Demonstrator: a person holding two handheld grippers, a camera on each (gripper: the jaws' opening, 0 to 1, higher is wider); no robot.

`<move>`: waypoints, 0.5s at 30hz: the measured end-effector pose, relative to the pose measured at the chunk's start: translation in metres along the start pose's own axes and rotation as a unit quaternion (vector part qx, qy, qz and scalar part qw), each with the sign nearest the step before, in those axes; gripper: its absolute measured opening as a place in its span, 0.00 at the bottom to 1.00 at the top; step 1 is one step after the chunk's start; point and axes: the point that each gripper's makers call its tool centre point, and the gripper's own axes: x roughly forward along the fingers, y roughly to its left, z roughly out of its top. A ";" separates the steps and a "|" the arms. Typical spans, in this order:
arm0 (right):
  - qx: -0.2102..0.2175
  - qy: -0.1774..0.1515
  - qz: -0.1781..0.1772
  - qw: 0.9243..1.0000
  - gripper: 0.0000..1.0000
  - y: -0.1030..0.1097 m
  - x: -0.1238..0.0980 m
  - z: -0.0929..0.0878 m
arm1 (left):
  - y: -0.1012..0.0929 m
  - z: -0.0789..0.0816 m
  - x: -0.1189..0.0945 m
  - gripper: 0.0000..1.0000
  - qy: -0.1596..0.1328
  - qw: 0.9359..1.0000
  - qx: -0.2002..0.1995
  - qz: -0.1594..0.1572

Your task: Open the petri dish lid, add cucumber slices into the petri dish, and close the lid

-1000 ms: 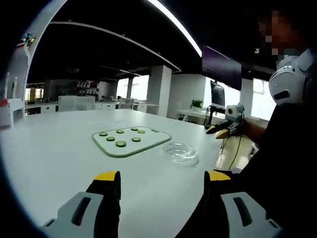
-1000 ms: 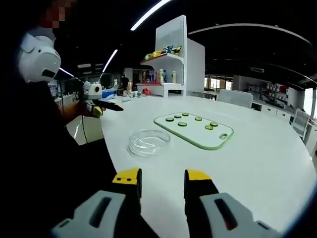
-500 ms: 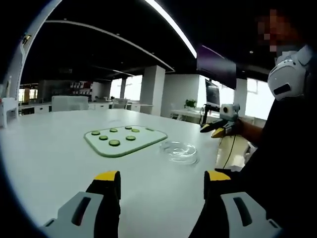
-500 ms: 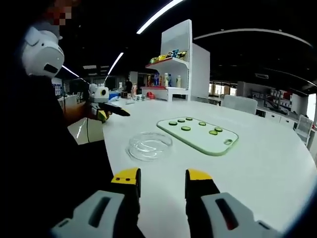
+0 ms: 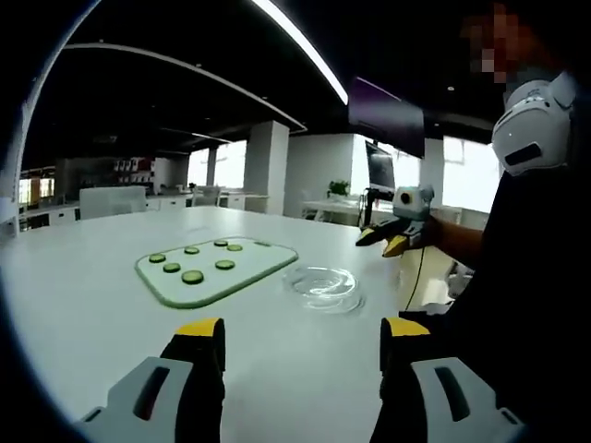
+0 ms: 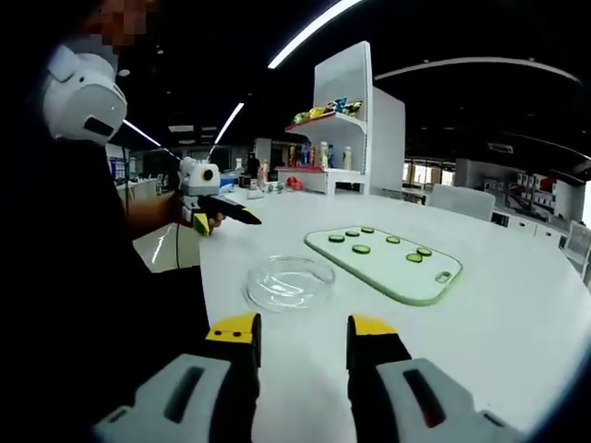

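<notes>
A clear round petri dish (image 5: 321,286) (image 6: 289,281) rests on the white table (image 5: 83,305), next to a pale green cutting board (image 5: 242,273) (image 6: 406,281). On the board lie several cucumber slices (image 5: 193,276) (image 6: 361,249). My left gripper (image 5: 303,332) is open and holds nothing, well short of the dish; it also enters the right gripper view (image 6: 226,214) from the left, raised above the table's edge. My right gripper (image 6: 303,330) is open with nothing in it, near the table edge, and comes into the left gripper view (image 5: 383,240) beyond the dish.
The person holding the grippers stands in dark clothes (image 5: 526,305) (image 6: 74,305) at the table's edge. A white shelf unit (image 6: 346,101) with bottles stands past the table. Bare table top lies around the board and the dish.
Both cameras have shifted, so the scene slid left in the left gripper view and right in the right gripper view. Dish, board and slices stay put. Each gripper looks a little larger in the other's view.
</notes>
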 end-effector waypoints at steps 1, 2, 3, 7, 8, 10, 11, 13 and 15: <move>-0.001 0.001 0.003 1.000 0.38 0.001 0.002 0.000 | 0.000 0.000 0.002 0.67 0.001 1.000 -0.001 -0.001; -0.002 0.002 0.005 1.000 0.38 0.001 0.004 -0.001 | 0.000 0.000 0.003 0.66 0.002 1.000 -0.001 -0.002; -0.003 0.003 0.006 1.000 0.38 0.000 0.005 -0.002 | 0.000 0.000 0.004 0.66 0.002 1.000 -0.001 -0.003; 0.000 0.004 0.011 1.000 0.39 0.000 0.009 -0.004 | -0.001 0.001 0.009 0.66 0.005 1.000 0.002 -0.008; 0.000 0.005 0.013 1.000 0.39 0.001 0.011 -0.005 | -0.002 0.001 0.010 0.66 0.006 1.000 0.003 -0.010; -0.001 0.006 0.017 1.000 0.39 0.001 0.013 -0.005 | -0.003 0.000 0.013 0.66 0.009 1.000 0.005 -0.013; -0.001 0.006 0.018 1.000 0.39 0.002 0.015 -0.006 | -0.003 -0.001 0.014 0.66 0.012 1.000 0.007 -0.015; -0.002 0.007 0.021 1.000 0.39 0.002 0.018 -0.006 | -0.004 -0.003 0.018 0.66 0.018 1.000 0.010 -0.020; -0.003 0.008 0.025 1.000 0.40 0.003 0.020 -0.006 | -0.006 -0.004 0.022 0.66 0.024 0.999 0.014 -0.026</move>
